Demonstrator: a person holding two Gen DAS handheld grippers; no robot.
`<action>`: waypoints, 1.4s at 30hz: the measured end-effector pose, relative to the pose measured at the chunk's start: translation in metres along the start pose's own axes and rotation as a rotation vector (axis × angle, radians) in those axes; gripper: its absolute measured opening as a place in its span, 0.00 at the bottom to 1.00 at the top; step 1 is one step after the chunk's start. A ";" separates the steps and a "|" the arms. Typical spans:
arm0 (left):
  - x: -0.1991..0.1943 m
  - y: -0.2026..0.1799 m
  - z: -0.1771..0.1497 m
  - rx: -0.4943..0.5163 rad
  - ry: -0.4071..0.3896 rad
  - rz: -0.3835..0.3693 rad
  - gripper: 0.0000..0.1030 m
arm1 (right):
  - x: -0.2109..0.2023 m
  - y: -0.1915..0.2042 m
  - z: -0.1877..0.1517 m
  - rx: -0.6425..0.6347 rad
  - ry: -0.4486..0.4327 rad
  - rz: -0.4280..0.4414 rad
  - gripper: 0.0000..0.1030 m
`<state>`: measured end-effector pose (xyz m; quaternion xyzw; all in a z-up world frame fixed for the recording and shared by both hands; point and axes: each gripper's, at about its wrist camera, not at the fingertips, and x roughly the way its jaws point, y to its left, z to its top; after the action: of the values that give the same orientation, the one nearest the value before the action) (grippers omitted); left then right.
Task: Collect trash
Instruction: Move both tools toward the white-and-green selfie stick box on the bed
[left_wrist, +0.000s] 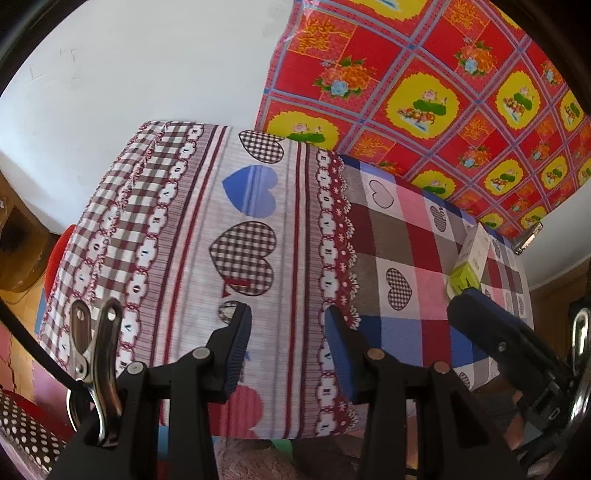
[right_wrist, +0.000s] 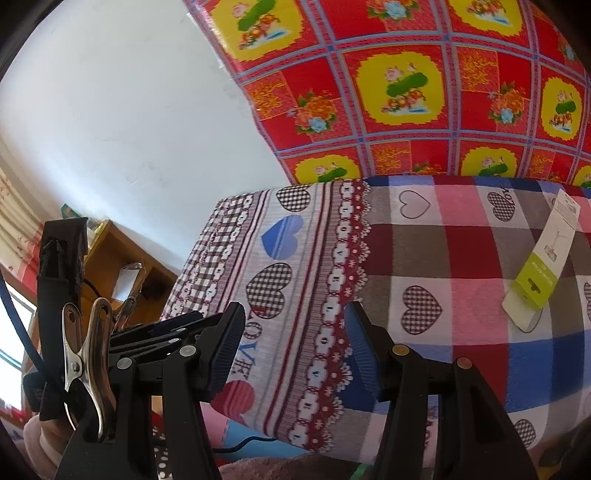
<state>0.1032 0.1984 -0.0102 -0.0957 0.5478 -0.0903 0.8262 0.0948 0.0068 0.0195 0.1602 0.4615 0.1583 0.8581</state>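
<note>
While both tongs (left_wrist: 288, 343) (right_wrist: 295, 347) gape empty, green-and-white package (right_wrist: 543, 266) flat on tablecloth (right_wrist: 424, 258), long axis slanting away rightward.

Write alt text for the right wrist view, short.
A white and lime-green cardboard package lies flat on a heart-patterned checked tablecloth, ahead and to the right of the open right gripper, which holds nothing. Behind the table hang a red floral cloth and a white wall.

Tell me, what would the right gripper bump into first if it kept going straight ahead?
Probably the heart-patterned cloth covering the bed. The right gripper, jaws open and empty, points at its red lace border. The white-and-green package lies off to the right.
</note>
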 end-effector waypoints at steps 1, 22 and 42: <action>0.001 -0.005 0.000 -0.002 0.001 -0.005 0.42 | -0.001 -0.006 0.001 0.004 0.007 -0.001 0.56; 0.041 -0.101 -0.004 -0.038 0.031 0.007 0.42 | -0.032 -0.108 0.025 -0.035 0.042 0.007 0.56; 0.077 -0.181 -0.002 -0.005 0.078 0.000 0.42 | -0.055 -0.210 0.057 -0.020 0.026 -0.049 0.56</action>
<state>0.1229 0.0036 -0.0326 -0.0939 0.5800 -0.0924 0.8039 0.1397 -0.2125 0.0017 0.1383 0.4749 0.1440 0.8571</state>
